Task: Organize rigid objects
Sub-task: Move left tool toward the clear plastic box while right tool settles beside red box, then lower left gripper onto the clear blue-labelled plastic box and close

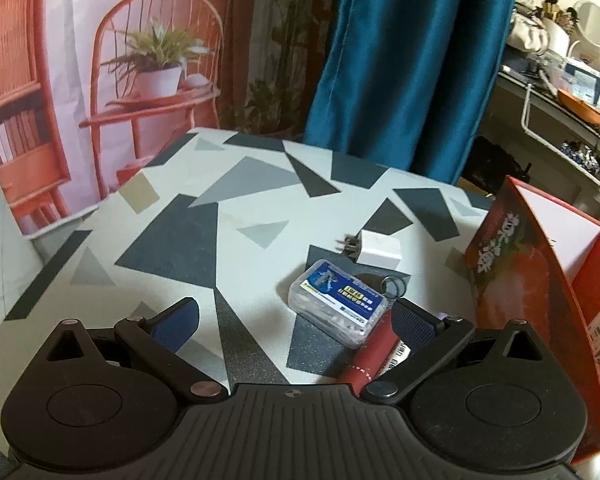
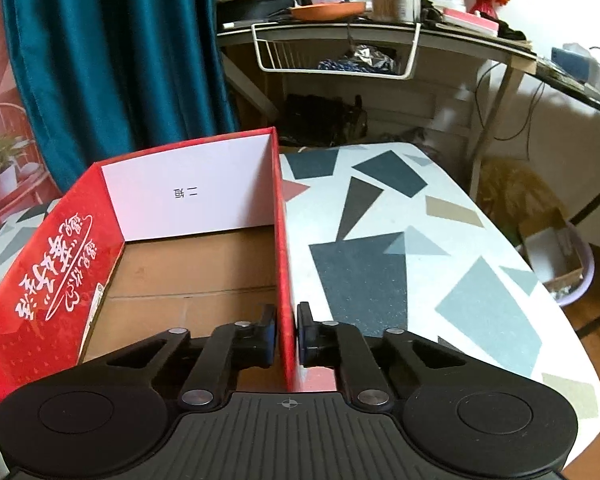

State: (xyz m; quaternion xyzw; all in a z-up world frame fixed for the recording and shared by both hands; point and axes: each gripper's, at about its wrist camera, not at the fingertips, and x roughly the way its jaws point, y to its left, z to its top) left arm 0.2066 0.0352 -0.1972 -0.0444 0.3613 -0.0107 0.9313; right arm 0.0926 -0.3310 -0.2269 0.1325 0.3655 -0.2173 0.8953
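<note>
Grey-and-white patterned table [image 1: 188, 236] carries four small things near its right edge – one red pen [image 1: 370, 354], one clear case [image 1: 338, 306], one key ring [image 1: 396, 286], one white charger [image 1: 378, 252]; left gripper [image 1: 296, 318] gapes wide over them, right gripper [image 2: 287, 334] clamps one red box's [image 2: 52, 280] wall

The red tube [image 1: 370, 354] lies partly hidden beneath the clear plastic case [image 1: 338, 304] and the left gripper [image 1: 296, 320] body; its label is unreadable. The red box [image 1: 540, 264] runs off the picture's right edge. The small ring [image 1: 395, 287] beside the case is too small to identify.
</note>
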